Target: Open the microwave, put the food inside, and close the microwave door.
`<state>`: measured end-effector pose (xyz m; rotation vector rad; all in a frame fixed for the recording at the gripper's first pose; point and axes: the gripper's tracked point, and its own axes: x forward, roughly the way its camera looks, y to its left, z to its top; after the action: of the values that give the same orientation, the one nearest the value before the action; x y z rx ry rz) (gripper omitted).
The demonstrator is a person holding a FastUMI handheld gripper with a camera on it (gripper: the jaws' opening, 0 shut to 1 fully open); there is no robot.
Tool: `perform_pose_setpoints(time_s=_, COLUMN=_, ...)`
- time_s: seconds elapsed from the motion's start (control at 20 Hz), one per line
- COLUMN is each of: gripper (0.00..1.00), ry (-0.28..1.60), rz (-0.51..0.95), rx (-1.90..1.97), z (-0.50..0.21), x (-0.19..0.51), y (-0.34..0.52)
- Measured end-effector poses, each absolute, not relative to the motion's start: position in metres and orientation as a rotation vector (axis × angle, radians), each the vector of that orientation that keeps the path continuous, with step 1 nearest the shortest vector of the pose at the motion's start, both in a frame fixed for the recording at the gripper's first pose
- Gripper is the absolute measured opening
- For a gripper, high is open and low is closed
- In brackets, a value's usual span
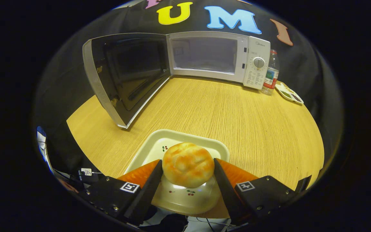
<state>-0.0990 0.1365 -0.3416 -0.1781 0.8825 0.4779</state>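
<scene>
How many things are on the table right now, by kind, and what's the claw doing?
Microwave, door open: 1
Bottle: 1
Small snack dish: 1
Tray: 1
Bun, on the tray: 1
Total: 5
The claw is shut on the bun, one finger on each side.

- A round wooden table (224,109) with a pale, fine-lined grain carries everything here.
- A clear plastic water bottle (271,73) with a red cap and a coloured label stands upright near the table's far right edge.
- A small white divided dish (289,93) lies flat at the far right edge, just beside the bottle; its compartments hold dark and greenish bits, too small to tell what they are.
- Off the table's near left edge, some cables and a small white tag (86,171) hang against the dark cloth.
</scene>
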Motion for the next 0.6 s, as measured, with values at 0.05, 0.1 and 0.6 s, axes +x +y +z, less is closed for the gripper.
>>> perform_pose_setpoints(time_s=0.05, gripper=0.90, ry=0.880, rz=0.480, rx=-0.181, z=-0.342, x=-0.098, y=0.137)
perform_pose_setpoints(time_s=0.1, gripper=0.86, ry=0.879, rz=0.483, rx=-0.192, z=-0.342, x=-0.098, y=0.137)
perform_pose_setpoints(time_s=0.6, gripper=0.64, ry=0.739, rz=0.483, rx=-0.182, z=-0.288, x=-0.056, y=0.157)
